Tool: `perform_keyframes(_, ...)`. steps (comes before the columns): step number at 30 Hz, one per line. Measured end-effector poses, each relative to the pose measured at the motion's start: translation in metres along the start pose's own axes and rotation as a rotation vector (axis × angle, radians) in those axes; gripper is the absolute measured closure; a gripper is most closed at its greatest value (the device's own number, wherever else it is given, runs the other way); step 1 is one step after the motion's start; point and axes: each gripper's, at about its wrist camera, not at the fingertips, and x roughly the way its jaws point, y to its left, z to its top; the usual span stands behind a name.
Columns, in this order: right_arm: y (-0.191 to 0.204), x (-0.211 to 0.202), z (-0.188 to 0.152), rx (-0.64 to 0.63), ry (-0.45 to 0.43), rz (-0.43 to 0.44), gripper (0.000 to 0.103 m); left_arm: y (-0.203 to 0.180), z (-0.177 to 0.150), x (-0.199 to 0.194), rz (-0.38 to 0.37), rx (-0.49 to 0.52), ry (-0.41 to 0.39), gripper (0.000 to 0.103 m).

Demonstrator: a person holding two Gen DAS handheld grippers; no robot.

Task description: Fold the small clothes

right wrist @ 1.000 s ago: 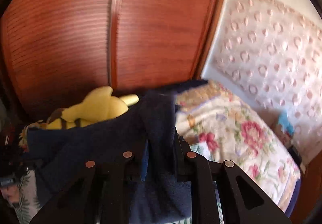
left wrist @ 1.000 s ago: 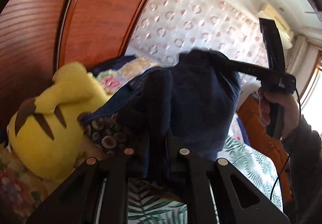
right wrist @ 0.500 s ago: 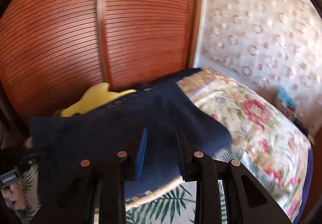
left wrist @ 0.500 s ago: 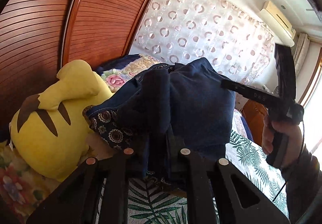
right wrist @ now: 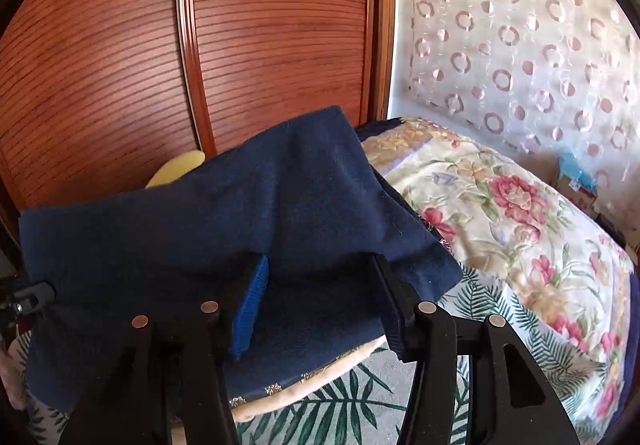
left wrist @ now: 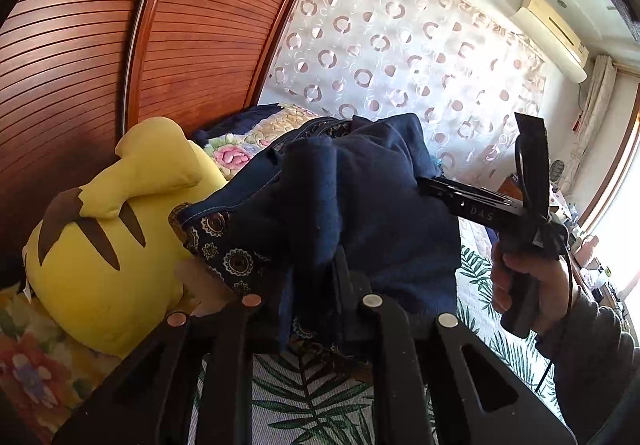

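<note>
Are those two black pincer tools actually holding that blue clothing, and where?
The left gripper pinches the navy garment in a bunched fold near its patterned hem. The right gripper is opening its jaws; the cloth lies between them, unpressed.

— Where is the left gripper point(left wrist: 310, 277)?
— Low in its own view, jaws pinched nearly together on a bunched fold of the navy garment point(left wrist: 360, 213).
— And the right gripper point(right wrist: 316, 293)?
— Its jaws are opening, pads apart, the cloth lying loose between them. In the left view the right hand point(left wrist: 532, 281) grips its handle upright, a grey sleeve point(left wrist: 592, 349) behind.
</note>
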Motion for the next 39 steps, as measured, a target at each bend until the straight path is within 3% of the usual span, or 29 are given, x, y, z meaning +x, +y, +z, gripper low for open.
perform_keyframes(5,0.013,-0.018,-0.001,0.008,-0.006,-0.062,0.049,-0.008,0.003,-0.017,0.044,0.077,-0.043,0.083)
perform_keyframes(9,0.029,-0.051,-0.010,0.037,-0.041,-0.056,0.049,-0.015,0.007,-0.036,0.081,0.150,-0.080,0.080)
perform_keyframes(13,0.045,-0.089,-0.025,0.054,-0.085,-0.046,0.049,-0.024,0.009,-0.053,0.094,0.212,-0.113,0.058)
perform_keyframes(16,0.056,-0.117,-0.040,0.075,-0.101,-0.039,0.049,-0.034,0.007,-0.066,0.073,0.276,-0.121,0.049)
perform_keyframes(17,0.059,-0.123,-0.047,0.081,-0.105,-0.043,0.049,-0.037,0.006,-0.068,0.068,0.290,-0.123,0.036)
perform_keyframes(19,0.065,-0.140,-0.057,0.090,-0.114,-0.050,0.049,-0.045,0.003,-0.076,0.045,0.319,-0.135,0.022)
perform_keyframes(25,0.080,-0.192,-0.093,0.129,-0.130,-0.103,0.049,-0.063,-0.006,-0.090,0.018,0.381,-0.143,0.009)
perform_keyframes(32,0.096,-0.253,-0.135,0.191,-0.140,-0.188,0.046,-0.084,-0.021,-0.098,-0.036,0.423,-0.109,0.009)
perform_keyframes(37,0.113,-0.295,-0.165,0.246,-0.143,-0.231,0.031,-0.103,-0.035,-0.103,-0.078,0.454,-0.085,0.009)
perform_keyframes(39,0.123,-0.308,-0.170,0.257,-0.139,-0.251,0.029,-0.112,-0.042,-0.105,-0.093,0.467,-0.071,0.009)
